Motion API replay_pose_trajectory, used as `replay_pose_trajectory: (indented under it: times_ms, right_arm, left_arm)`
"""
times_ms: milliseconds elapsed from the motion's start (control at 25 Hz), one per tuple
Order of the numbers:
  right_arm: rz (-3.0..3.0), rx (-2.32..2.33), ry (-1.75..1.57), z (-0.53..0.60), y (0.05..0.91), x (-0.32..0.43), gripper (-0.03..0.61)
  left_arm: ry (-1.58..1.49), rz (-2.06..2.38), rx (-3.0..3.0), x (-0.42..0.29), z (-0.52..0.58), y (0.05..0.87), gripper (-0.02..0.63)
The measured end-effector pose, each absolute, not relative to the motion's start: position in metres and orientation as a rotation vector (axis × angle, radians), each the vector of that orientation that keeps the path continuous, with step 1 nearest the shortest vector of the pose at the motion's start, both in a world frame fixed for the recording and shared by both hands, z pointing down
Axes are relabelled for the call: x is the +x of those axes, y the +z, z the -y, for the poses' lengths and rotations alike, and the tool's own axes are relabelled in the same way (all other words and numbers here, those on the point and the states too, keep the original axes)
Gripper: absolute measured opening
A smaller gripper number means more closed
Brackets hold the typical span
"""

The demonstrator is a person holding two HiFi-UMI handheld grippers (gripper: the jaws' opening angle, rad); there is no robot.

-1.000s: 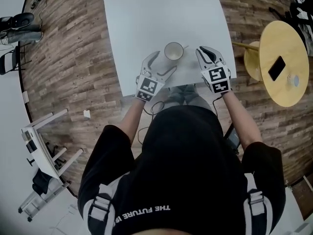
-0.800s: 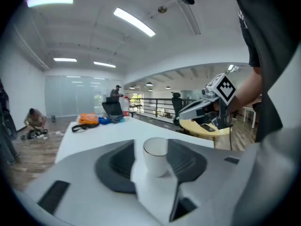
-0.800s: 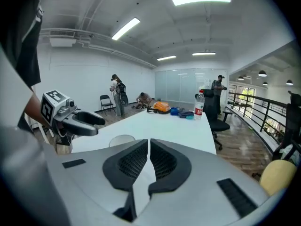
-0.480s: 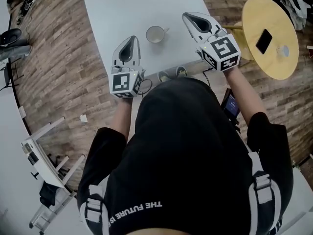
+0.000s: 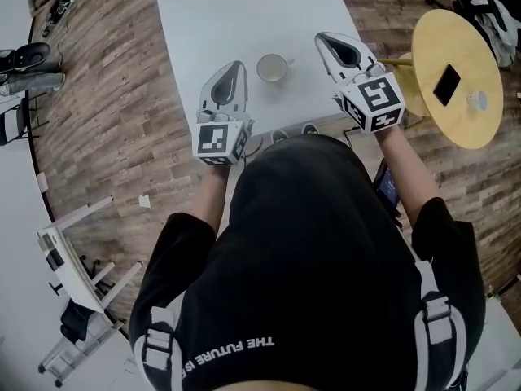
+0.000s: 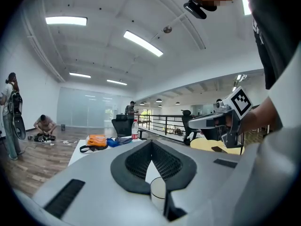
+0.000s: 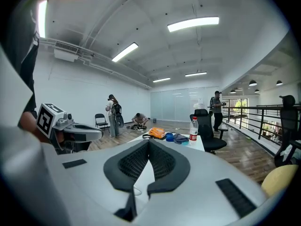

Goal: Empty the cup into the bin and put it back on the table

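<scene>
A white cup (image 5: 272,68) stands upright on the white table (image 5: 244,15), near its front edge, with its handle to the right. In the left gripper view the cup's rim (image 6: 157,192) shows low down, under the jaws. My left gripper (image 5: 237,66) hangs just left of the cup and apart from it, jaws shut on nothing (image 6: 151,142). My right gripper (image 5: 321,37) is held up to the right of the cup, also apart from it. Its jaws meet at the tips, empty (image 7: 149,142). No bin shows in any view.
A round yellow side table (image 5: 456,47) with a dark phone (image 5: 448,84) stands to the right. At the table's far end lie an orange bag (image 6: 96,140) and a water bottle (image 7: 193,128). An office chair (image 7: 208,133) stands beyond. A tipped white frame (image 5: 73,247) lies on the wooden floor at left.
The left gripper's jaws, open beside the cup a second ago, have shut empty. Both grippers have risen off the table and drawn away from the cup, which stays put.
</scene>
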State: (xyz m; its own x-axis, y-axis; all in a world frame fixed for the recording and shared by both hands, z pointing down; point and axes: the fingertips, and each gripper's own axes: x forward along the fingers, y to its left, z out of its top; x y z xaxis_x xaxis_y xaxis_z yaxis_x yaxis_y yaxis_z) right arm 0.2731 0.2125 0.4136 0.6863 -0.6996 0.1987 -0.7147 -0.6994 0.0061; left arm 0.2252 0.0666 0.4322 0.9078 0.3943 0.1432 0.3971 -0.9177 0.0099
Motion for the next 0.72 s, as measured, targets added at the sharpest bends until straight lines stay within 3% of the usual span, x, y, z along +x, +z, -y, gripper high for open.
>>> replay_pose_trajectory:
  times_ms: [720]
  right_arm:
    - [1.178, 2.763, 0.298, -0.200, 0.421, 0.270, 0.017]
  left_arm:
    - [-0.257, 0.636, -3.038, 0.208, -0.058, 0.437, 0.021]
